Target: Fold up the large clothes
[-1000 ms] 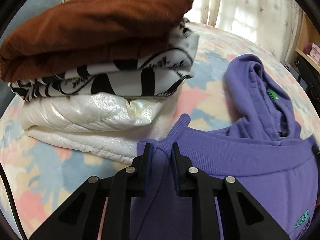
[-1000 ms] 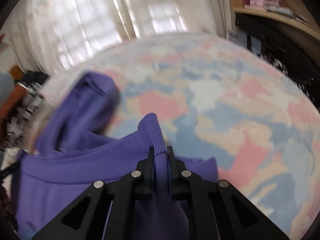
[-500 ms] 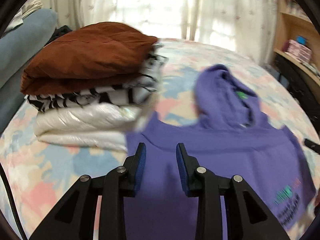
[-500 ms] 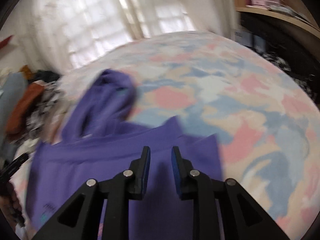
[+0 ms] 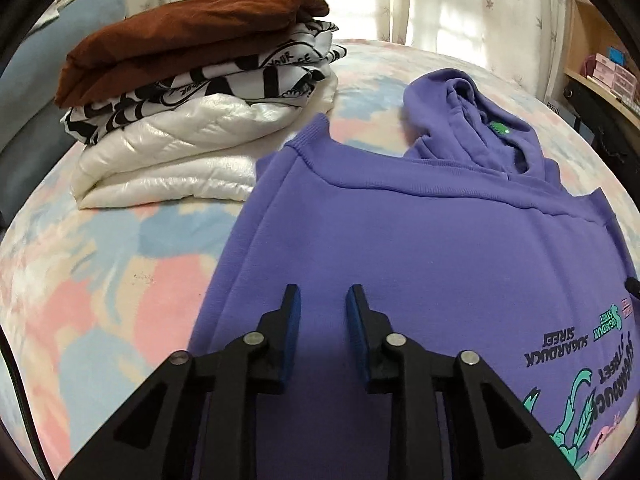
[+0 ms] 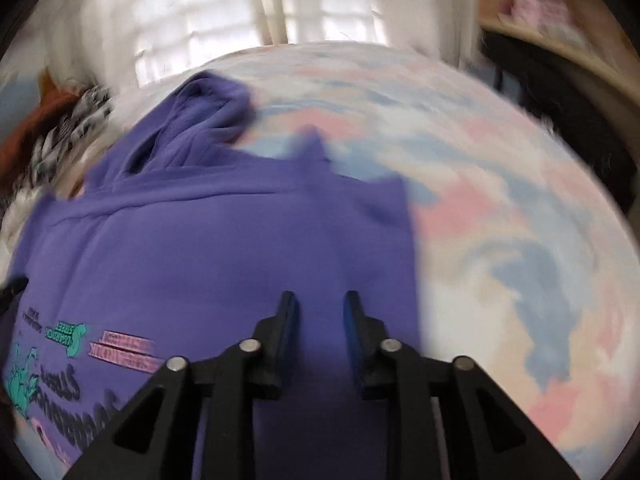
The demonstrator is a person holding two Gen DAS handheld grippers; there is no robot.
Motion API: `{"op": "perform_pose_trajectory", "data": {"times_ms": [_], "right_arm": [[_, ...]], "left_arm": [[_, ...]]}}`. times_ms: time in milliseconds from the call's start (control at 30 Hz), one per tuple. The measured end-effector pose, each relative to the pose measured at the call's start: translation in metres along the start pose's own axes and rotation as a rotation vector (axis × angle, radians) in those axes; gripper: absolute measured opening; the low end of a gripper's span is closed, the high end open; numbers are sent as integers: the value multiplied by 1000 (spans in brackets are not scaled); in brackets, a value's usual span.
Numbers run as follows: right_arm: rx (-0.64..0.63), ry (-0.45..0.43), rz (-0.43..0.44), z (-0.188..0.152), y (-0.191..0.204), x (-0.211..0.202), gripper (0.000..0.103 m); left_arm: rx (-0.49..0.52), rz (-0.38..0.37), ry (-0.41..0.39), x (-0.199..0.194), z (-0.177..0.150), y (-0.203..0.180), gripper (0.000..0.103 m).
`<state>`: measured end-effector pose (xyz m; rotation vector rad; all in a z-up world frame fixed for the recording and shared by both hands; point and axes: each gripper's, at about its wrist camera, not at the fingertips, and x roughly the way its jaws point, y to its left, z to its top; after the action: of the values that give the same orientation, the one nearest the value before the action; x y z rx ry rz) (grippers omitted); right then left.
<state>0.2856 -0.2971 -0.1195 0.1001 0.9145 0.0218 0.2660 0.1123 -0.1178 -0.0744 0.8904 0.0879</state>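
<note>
Looking down on the bed (image 5: pixel 100 288), I have the purple hoodie (image 5: pixel 400 248) lying flat, bottom folded up, both claws hanging empty above it: left claw (image 5: pixel 320 312) and right claw (image 6: pixel 318 316) parted. Three folded garments (image 5: pixel 192 100) sit stacked beside it; side folds remain, I judge.

Both grippers let go of purple hoodie (image 5: pixel 400 248) cuffs, pulled back nearer; left gripper (image 5: pixel 322 308) and right gripper (image 6: pixel 320 312) jaws now apart, empty.
</note>
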Motion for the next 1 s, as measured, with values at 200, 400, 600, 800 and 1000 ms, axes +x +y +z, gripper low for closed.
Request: {"op": "perform_pose_trajectory", "data": {"times_ms": [200,400,600,800,1000], "right_arm": [[88,16,38,3,-21,-31,9],[86,-13,208,-19,33,-71,43],[-21,59,321,-64,107,-77,44],[-57,70,248,-89,99,-69,43],[99,37,102,-91,13,-76,41]], "left_arm": [[-65,-29,40,-23,3,5,34],[-93,-85,-9,-79,-21,-11,40],[-116,-96,-4,-96,-65,-26,40],[-184,-44,29,-79,-85,-2,39],[-217,-40,34,-82,-86,21,38]]}}
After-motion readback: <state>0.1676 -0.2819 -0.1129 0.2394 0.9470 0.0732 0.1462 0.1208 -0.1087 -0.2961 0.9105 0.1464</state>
